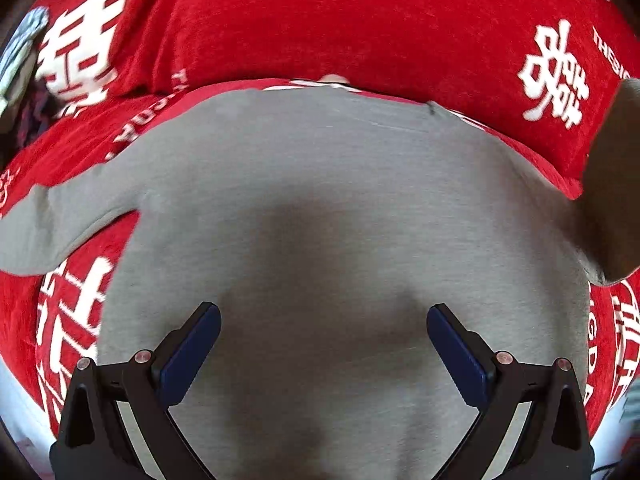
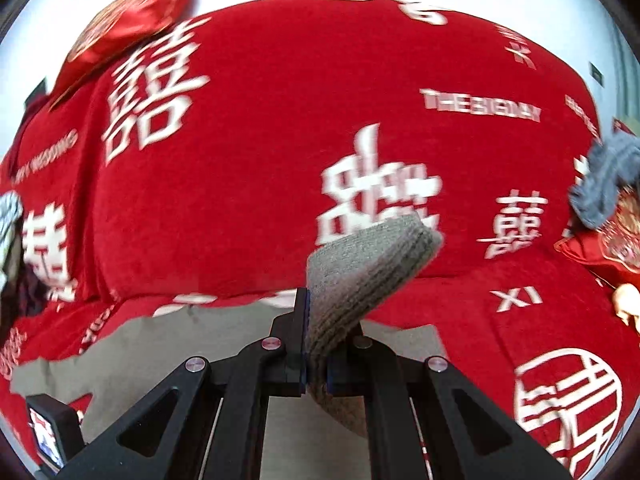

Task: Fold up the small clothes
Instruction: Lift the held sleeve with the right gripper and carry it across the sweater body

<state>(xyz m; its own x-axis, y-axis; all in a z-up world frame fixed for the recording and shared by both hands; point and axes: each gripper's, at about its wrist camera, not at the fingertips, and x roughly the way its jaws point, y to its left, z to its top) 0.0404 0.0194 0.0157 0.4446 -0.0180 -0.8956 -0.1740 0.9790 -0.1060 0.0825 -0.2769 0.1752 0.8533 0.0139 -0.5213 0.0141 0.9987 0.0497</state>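
Note:
A small grey long-sleeved top [image 1: 320,200] lies spread flat on a red blanket. My left gripper [image 1: 324,320] is open and empty, hovering over the middle of its body, jaws wide apart. One sleeve [image 1: 44,228] lies out to the left. The other sleeve [image 1: 612,184] is lifted at the right edge. My right gripper [image 2: 316,332] is shut on that sleeve's ribbed cuff [image 2: 360,272], which sticks up past the fingers. The grey body [image 2: 160,344] shows below and to the left in the right wrist view.
The red blanket [image 2: 280,140] with white characters covers the bed or sofa. A shiny red pillow [image 2: 132,28] lies at the back left. A grey knitted item [image 2: 604,180] and another red cushion [image 2: 600,248] lie at the right. Dark clothing [image 1: 20,64] sits at far left.

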